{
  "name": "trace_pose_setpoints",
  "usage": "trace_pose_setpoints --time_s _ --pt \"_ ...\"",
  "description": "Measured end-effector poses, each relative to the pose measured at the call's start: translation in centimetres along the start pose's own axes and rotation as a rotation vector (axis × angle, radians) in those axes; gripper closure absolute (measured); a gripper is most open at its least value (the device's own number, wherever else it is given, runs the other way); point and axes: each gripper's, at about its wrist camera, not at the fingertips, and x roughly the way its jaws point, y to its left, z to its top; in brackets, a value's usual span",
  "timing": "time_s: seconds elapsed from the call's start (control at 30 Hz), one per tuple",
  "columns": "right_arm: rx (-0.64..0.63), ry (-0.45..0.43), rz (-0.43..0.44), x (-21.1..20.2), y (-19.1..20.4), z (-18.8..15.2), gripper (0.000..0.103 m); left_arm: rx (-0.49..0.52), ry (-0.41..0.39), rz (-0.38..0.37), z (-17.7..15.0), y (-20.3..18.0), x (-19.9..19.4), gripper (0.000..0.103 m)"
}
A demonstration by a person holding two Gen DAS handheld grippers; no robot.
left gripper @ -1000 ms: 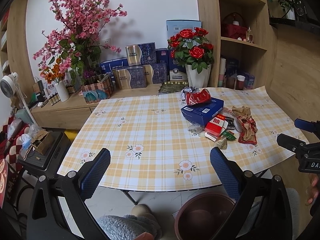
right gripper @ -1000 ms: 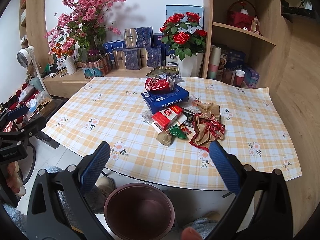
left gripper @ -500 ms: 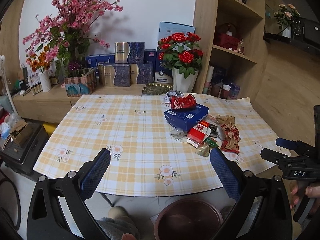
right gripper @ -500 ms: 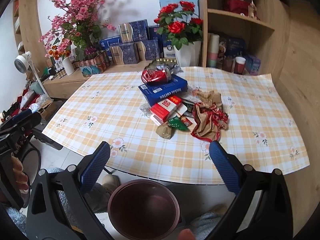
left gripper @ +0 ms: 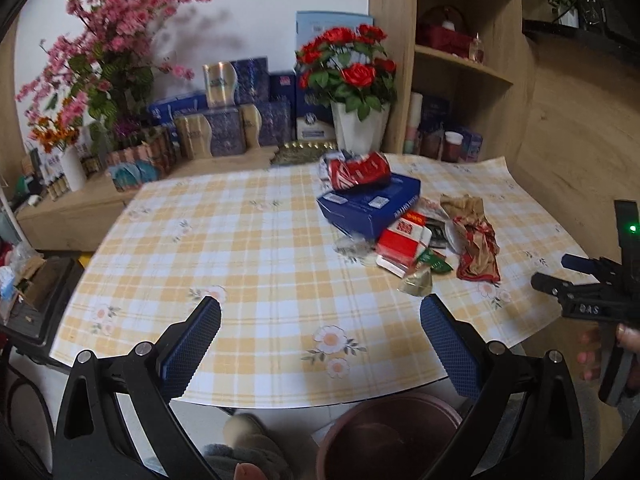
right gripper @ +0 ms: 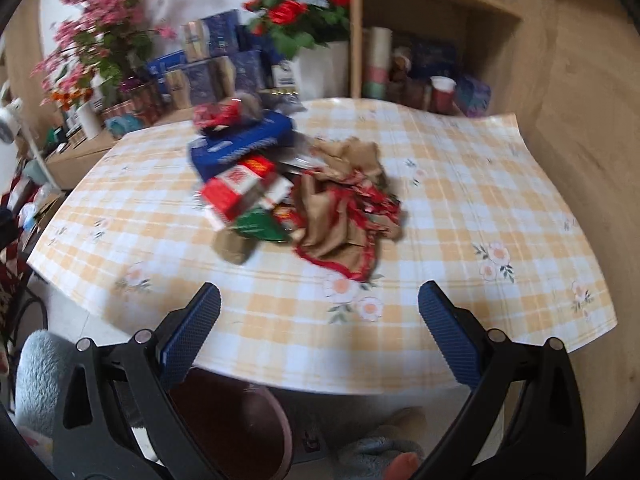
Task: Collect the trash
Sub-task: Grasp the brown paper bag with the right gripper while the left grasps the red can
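Both grippers are spread wide with nothing between the fingers. Left gripper (left gripper: 320,324) hangs over the near edge of the table (left gripper: 248,264), above bare plaid cloth; its blue pads (left gripper: 192,344) frame a printed flower. Right gripper (right gripper: 319,320) hangs over the near edge too, pointed at the trash pile, which lies just beyond its fingertips. In the left view the right gripper (left gripper: 560,276) shows at the far right edge, held in a hand (left gripper: 600,352).

Below both grippers, on the floor by the table edge, stands a brown bin (left gripper: 384,436) (right gripper: 236,428), partly hidden by the gripper arms.

The trash sits on the table's right half. Nearest is a small gold wrapper (left gripper: 416,282) (right gripper: 234,248), touching a green packet (left gripper: 434,260) (right gripper: 258,226). Beside these lies crumpled brown paper with red trim (left gripper: 476,240) (right gripper: 344,216). A red and white box (left gripper: 402,240) (right gripper: 240,188) leans against a blue box (left gripper: 372,204) (right gripper: 240,142), and a crushed red can (left gripper: 356,170) (right gripper: 216,114) rests on the blue box. The right view is blurred, so finer scraps in the pile cannot be made out.

Past the table, a white vase of red roses (left gripper: 352,76) stands on a sideboard beside blue gift boxes (left gripper: 240,120) and pink blossoms (left gripper: 104,52).
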Motion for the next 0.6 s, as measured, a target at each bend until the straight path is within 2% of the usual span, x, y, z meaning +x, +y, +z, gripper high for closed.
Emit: trace_pose_setpoints --time_s 0.1,0.2,0.33,0.5,0.6 --pt "0.027 -0.006 0.011 1.6 -1.0 0.7 0.005 0.001 0.031 0.009 0.0 -0.5 1.6 0.005" --pt "-0.001 -0.005 -0.055 3.9 -0.6 1.5 0.005 -0.012 0.054 0.017 0.3 -0.6 3.1 0.005" --pt "0.008 0.014 -0.068 7.9 -0.1 2.8 0.006 -0.035 0.067 0.042 0.5 -0.2 4.2 0.005" --pt "-0.008 0.025 -0.116 11.7 1.2 4.5 0.006 -0.035 0.077 0.076 0.4 0.2 4.7 0.005" --pt "0.029 0.032 -0.164 13.8 0.7 5.6 0.006 -0.037 0.085 0.089 0.1 0.7 4.9 0.005"
